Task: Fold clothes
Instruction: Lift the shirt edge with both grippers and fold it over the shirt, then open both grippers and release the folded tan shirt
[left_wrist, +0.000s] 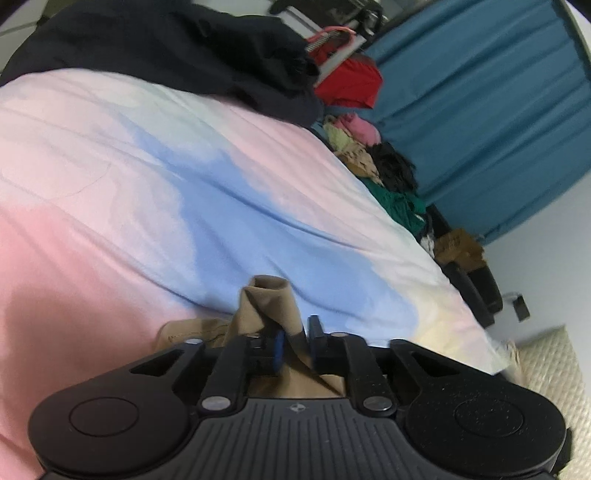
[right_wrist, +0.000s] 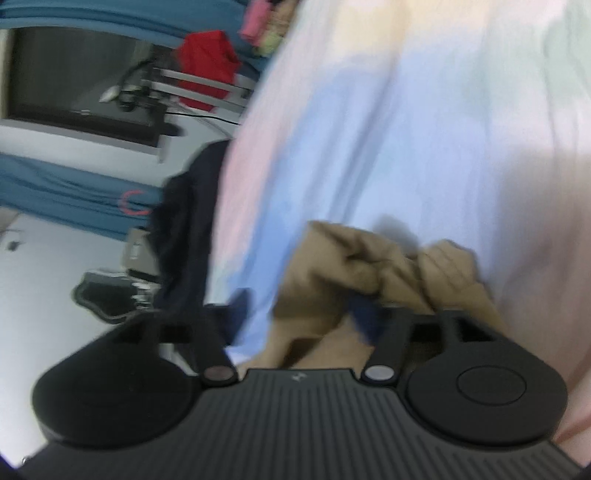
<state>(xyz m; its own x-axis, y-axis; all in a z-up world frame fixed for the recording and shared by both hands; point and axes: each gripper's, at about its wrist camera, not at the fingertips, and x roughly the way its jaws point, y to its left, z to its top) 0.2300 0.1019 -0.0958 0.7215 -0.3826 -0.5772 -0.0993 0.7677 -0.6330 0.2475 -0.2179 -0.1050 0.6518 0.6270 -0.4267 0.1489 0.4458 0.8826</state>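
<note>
On the bed, whose cover is patched in pink, blue and white, a tan garment lies bunched at the near edge. By the left wrist view, a rolled fold of it stands up between the fingers of the left gripper; its long axis runs away from the camera and its open end points up. These fingers are set narrow, with the cloth in the gap, and whether the pads press on it cannot be told. By the right wrist view, blurred, the garment is heaped across the right gripper, its length running from side to side. Those fingers are spread wide, and the cloth lies loose between them. A dark garment lies at the far side of the bed.
</note>
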